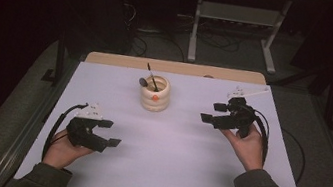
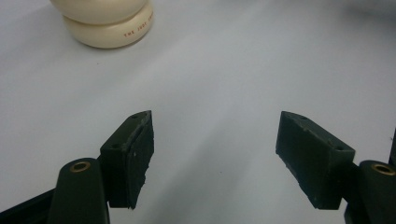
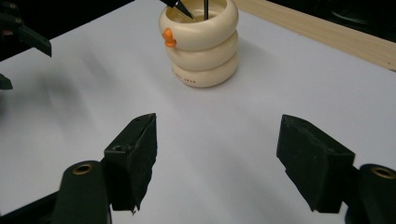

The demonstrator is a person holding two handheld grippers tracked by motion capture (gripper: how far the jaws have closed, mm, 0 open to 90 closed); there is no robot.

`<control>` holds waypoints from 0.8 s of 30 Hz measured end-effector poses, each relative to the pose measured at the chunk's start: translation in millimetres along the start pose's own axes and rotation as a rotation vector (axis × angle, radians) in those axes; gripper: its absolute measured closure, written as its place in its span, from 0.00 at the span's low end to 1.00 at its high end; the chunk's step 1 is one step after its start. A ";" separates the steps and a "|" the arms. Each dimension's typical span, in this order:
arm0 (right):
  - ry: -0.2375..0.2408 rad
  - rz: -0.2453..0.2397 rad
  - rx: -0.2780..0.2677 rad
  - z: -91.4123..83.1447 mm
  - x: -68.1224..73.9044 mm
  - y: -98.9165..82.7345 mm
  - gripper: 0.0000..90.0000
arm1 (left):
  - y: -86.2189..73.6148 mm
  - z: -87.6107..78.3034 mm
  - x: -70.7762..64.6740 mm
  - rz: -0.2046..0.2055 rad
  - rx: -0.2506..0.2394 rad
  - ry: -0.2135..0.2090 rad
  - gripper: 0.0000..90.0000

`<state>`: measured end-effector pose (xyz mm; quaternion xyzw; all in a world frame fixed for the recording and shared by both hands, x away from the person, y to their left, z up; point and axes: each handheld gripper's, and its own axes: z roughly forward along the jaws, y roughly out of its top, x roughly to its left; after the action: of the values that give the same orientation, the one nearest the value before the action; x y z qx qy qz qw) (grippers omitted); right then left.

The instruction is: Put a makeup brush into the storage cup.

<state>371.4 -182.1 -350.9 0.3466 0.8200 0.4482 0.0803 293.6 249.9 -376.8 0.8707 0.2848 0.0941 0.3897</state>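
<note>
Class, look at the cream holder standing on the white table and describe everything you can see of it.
The cream holder looks like three stacked rounded rings, glossy like ceramic or plastic. It stands upright toward the far middle of the white table. A small orange knob sits on its side, and small red lettering runs round its bottom ring. Dark thin utensils lean out of its open top. Both grippers are apart from it.
</note>
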 end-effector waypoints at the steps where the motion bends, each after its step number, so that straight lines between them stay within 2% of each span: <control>1: 0.001 0.019 0.004 -0.8 0.8 -1.1 0.29 | -0.2 0.1 -0.3 -0.004 -0.002 0.000 0.31; 7: -0.001 0.021 0.002 -1.9 2.6 -7.3 0.29 | -0.8 0.2 -0.6 -0.022 -0.007 0.002 0.30; 8: -0.003 0.008 -0.004 -1.8 2.9 -7.7 0.29 | -0.8 0.1 -0.6 -0.022 -0.009 0.003 0.30; 16: -0.003 -0.003 0.002 -5.8 8.3 -9.4 0.29 | -1.3 -1.3 1.0 -0.007 -0.001 0.007 0.30; 18: -0.002 -0.011 -0.002 -6.2 8.3 -11.5 0.29 | -1.5 -1.1 0.4 -0.023 -0.012 0.008 0.30; 21: -0.001 -0.009 -0.002 -7.5 9.2 -14.3 0.29 | -1.2 -1.5 0.8 -0.008 -0.005 0.010 0.30; 24: -0.002 -0.010 -0.004 -9.3 9.3 -16.7 0.29 | -1.4 -1.6 0.1 -0.024 -0.016 0.012 0.30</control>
<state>352.1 -188.4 -356.9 0.3430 0.8206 0.4493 0.0840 292.5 251.7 -376.8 0.8634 0.2968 0.0971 0.3962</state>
